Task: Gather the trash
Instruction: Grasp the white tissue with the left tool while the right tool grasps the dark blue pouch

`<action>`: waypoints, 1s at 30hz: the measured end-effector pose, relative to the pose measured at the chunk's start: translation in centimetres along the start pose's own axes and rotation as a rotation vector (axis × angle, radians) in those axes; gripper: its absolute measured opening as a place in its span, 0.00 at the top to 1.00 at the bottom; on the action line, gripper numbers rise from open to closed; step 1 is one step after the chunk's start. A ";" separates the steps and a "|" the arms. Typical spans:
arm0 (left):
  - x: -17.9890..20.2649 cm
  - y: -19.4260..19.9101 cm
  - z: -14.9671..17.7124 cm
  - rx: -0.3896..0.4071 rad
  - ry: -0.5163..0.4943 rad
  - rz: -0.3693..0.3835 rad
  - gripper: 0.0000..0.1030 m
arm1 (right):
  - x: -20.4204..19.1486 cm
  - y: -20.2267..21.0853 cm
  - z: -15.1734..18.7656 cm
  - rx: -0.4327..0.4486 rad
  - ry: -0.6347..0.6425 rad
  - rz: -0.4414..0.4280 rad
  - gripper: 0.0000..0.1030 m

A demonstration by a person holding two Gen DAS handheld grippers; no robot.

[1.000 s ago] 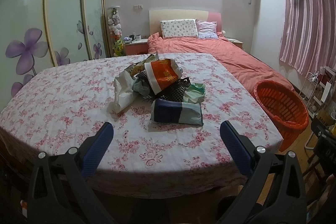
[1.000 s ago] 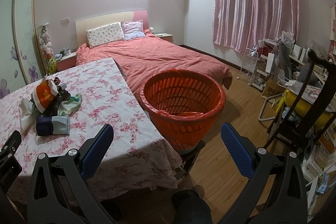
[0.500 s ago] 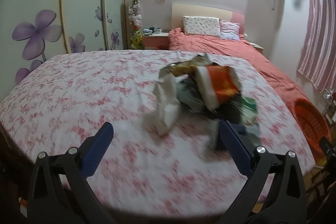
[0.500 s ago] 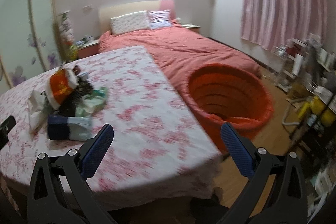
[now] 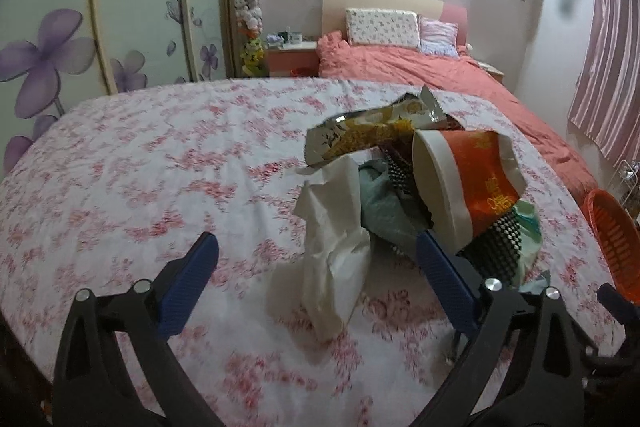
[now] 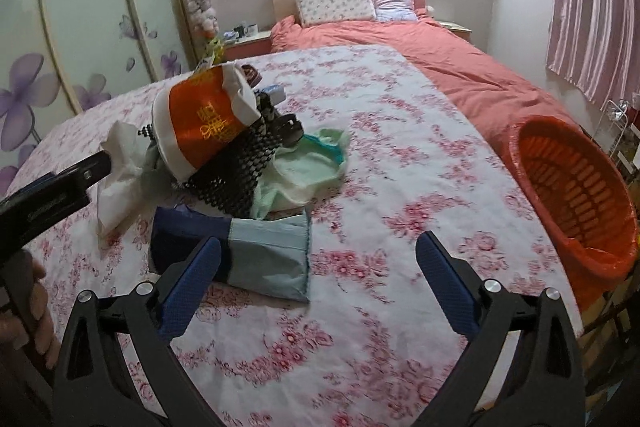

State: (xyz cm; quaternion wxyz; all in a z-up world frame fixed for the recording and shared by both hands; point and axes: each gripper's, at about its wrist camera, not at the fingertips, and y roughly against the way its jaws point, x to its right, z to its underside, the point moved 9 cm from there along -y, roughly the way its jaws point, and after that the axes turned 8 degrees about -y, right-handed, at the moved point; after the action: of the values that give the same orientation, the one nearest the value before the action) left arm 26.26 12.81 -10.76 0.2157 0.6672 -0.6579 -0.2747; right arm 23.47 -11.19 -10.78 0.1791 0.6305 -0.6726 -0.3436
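The trash pile is lying on the flowered tablecloth, toward the right side of the table. An orange-and-white paper cup is tipping on its side atop the heap, resting on black mesh netting. A yellow foil snack wrapper is sitting at the far side of the pile. Crumpled white tissue paper is trailing off the near-left edge. A pale green plastic bag is spreading to the right of the netting. A dark blue and light blue pouch is lying flat at the near edge.

The left gripper is hovering above the white tissue paper; its jaws are standing wide and closing slightly, with the paper between them but the pads not touching it. Its right finger is sitting just beside the cup and netting.

The right gripper is standing wide apart over the right end of the pouch, gripping nothing. Its left finger is overlapping the pouch in the view; whether they touch cannot be told.

An orange laundry basket is standing to the right of the table. A bed with a coral duvet is lying at the far side.
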 end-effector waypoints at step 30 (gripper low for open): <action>-4.4 -4.1 1.5 -0.107 0.041 0.017 0.65 | -4.8 -3.6 1.1 -0.079 0.122 0.019 0.70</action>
State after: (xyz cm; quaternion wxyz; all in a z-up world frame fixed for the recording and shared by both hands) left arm 28.45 17.43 -14.16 0.2669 0.6548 -0.6432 -0.2938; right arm 26.00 -6.17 -13.05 0.2478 0.6364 -0.6523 -0.3288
